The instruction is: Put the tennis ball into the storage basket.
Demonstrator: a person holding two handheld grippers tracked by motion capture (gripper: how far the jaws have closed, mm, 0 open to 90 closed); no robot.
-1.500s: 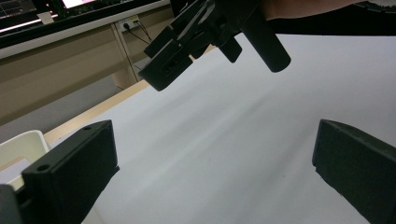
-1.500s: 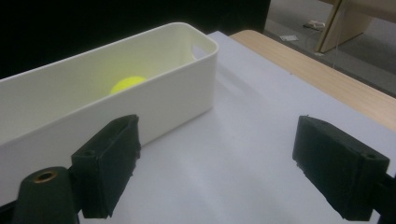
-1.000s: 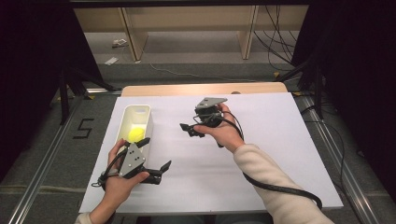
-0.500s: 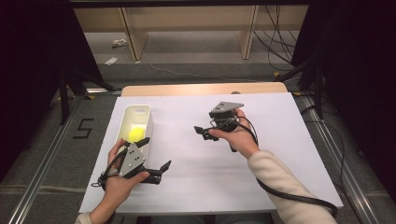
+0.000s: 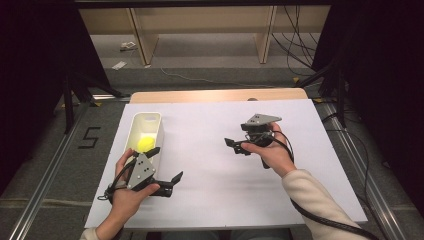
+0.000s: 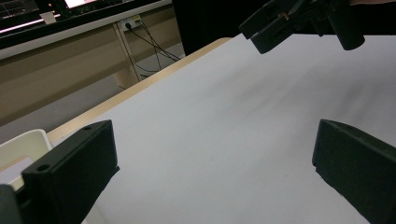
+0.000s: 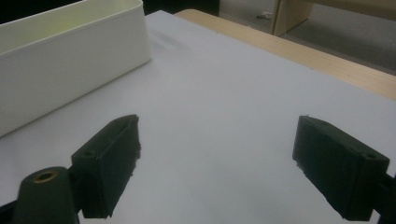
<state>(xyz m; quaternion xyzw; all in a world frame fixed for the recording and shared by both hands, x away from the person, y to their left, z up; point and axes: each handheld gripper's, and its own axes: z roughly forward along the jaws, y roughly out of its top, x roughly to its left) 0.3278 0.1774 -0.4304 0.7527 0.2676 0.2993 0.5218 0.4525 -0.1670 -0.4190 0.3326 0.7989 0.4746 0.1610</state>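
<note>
Two tools, both empty, both spread wide.

Far left: white bin [image 5: 150,120] lying lengthwise on the bench [image 5: 210,200], yellow ball [image 5: 145,144] resting inside on its floor, toward the near end. Nothing gripping the ball, nothing touching it.

Just beside the bin's near end: left tool [image 5: 165,164], held low over the bench, jaws far apart with only bare white surface between them, as seen in the left gripper view [image 6: 212,172]. Aimed across the bench rather than into the bin; a corner of the bin at the lower left edge of that view.

Right of centre, well apart from the bin: right tool [image 5: 234,146], lifted a little off the bench and pointed left toward the bin. Jaws wide here too [image 7: 229,172], nothing between them; bin wall [image 7: 70,65] ahead and to the left in the right gripper view.

Judged from this: a pause between steps, ball sitting in the bin and neither tool committed to a grasp. Probably either a drop-off just finished or a pick-up not yet begun; hard to say which. For a pick-up, best done with the left tool, being nearest: turn over the rim, come straight down with the jaws either side of the ball, clear of the walls, then close gently, since a round ball could roll or squirt away from a lopsided pinch.
</note>
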